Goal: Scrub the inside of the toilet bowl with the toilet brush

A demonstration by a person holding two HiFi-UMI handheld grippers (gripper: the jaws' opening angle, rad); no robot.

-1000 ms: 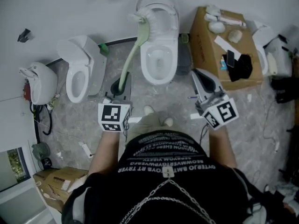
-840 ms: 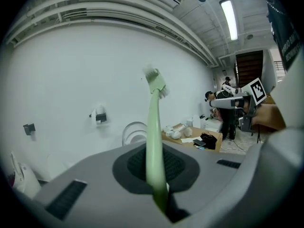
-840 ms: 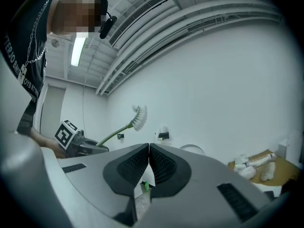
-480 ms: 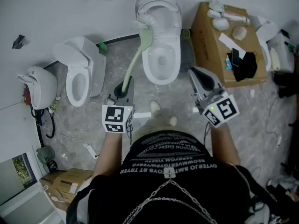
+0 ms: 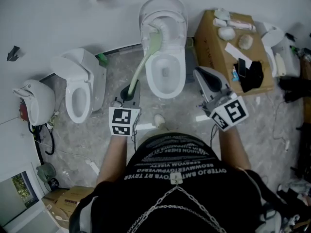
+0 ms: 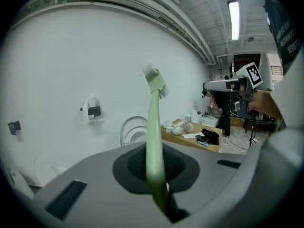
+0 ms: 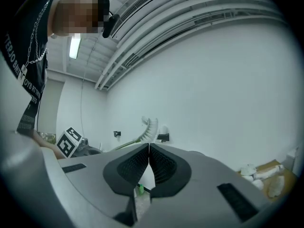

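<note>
Left tool (image 5: 129, 89) is clamped on the brush (image 5: 142, 62) handle low down, right tool (image 5: 208, 79) is pressed shut on nothing. I'd tip the handle so the bristles drop into the bowl (image 5: 165, 95), then sweep round under the rim with steady pressure. Bristle end is up over the lid (image 5: 176, 12) at the bowl's back, well ahead of the left tool, not down inside yet

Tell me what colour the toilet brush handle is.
Pale green. The toilet brush handle shows best in the left gripper view, running up between the jaws.
</note>
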